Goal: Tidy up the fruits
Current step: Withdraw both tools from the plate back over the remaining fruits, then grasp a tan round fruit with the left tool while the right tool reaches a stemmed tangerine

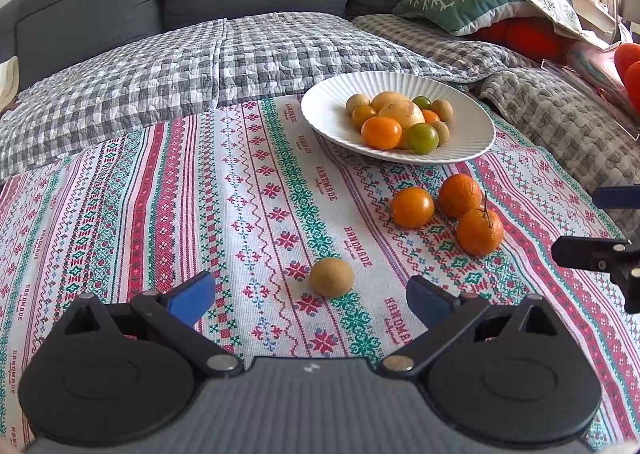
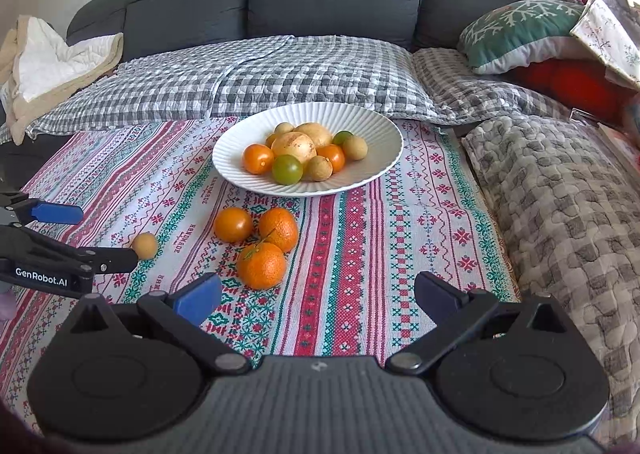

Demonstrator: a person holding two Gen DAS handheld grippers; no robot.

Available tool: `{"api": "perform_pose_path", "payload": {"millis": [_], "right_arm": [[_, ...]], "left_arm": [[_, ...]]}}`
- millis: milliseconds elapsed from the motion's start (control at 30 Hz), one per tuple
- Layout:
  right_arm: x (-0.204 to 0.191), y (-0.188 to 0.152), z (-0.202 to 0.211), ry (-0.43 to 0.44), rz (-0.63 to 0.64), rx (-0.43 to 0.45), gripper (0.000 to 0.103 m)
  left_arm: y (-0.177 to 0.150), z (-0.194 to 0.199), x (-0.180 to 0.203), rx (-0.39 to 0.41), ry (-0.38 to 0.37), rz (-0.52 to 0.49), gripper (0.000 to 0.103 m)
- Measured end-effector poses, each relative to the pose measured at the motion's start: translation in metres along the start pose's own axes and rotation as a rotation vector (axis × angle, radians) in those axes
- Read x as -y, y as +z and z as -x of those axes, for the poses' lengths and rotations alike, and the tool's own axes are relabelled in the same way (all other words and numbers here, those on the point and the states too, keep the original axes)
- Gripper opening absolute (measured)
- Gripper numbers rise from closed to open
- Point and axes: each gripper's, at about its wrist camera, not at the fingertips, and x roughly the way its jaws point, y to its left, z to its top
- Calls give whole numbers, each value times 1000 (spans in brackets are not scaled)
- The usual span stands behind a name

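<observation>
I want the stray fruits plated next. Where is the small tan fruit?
The small tan fruit lies alone on the patterned tablecloth, ahead of the open left claw, left of the three orange fruits and nearer than the plate.

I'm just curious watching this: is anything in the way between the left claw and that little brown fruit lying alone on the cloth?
Nothing visible. The left gripper is open, and the small brown fruit lies just ahead of its fingertips on bare tablecloth. The three orange fruits sit off to the side.
</observation>
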Motion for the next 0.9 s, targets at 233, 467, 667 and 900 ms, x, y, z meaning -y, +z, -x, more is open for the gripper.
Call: {"api": "perform_pose_path", "payload": {"millis": [233, 467, 667, 900], "right_arm": [[-13, -7, -19, 38, 76, -55, 103], [-11, -8, -31, 36, 58, -83, 103], [-12, -8, -36, 36, 60, -91, 103], [-16, -6, -39, 39, 65, -93, 103]], "left_arm": [[-10, -13, -1, 20, -16, -40, 96], [-5, -22, 4, -11, -70, -39, 74], [-1, -24, 6, -28, -80, -17, 51], [4, -24, 1, -54, -54, 18, 24]]}}
